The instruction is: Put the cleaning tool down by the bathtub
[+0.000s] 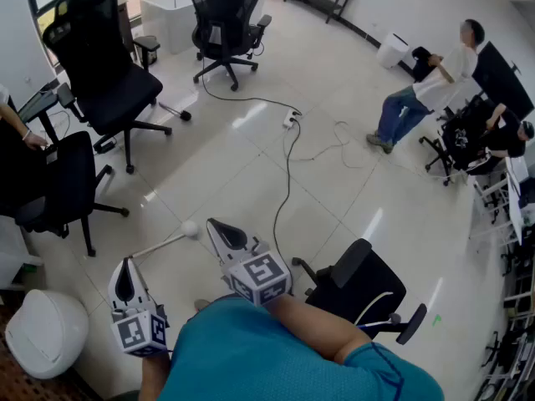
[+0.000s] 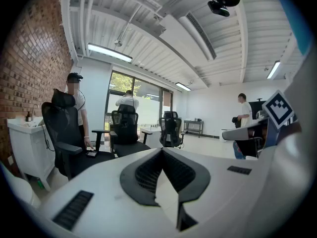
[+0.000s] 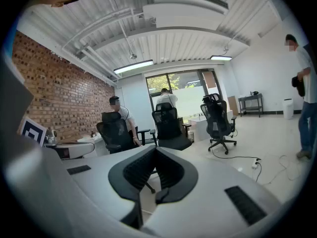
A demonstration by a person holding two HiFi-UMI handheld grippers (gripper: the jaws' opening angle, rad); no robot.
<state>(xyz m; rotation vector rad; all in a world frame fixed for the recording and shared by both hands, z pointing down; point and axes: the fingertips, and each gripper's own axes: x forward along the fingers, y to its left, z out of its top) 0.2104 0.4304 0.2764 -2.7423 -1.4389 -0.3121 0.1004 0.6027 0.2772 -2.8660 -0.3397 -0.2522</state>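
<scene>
The cleaning tool (image 1: 167,241), a thin white rod with a round white ball at its end, shows against the floor between my two grippers; neither one holds it. My left gripper (image 1: 125,264) (image 2: 161,150) is just left of the rod's near end, its jaws shut with nothing in them. My right gripper (image 1: 214,223) (image 3: 155,148) is just right of the ball, jaws shut and empty too. The white bathtub (image 1: 170,13) (image 2: 150,131) (image 3: 199,123) stands far across the room by the window.
Black office chairs stand around: one by the tub (image 1: 226,19), one at the left (image 1: 104,73), one nearer left (image 1: 63,182), one close at my right (image 1: 359,286). A cable with a power strip (image 1: 290,120) crosses the floor. A white toilet (image 1: 46,332) is at the lower left. People sit at the far right (image 1: 418,90).
</scene>
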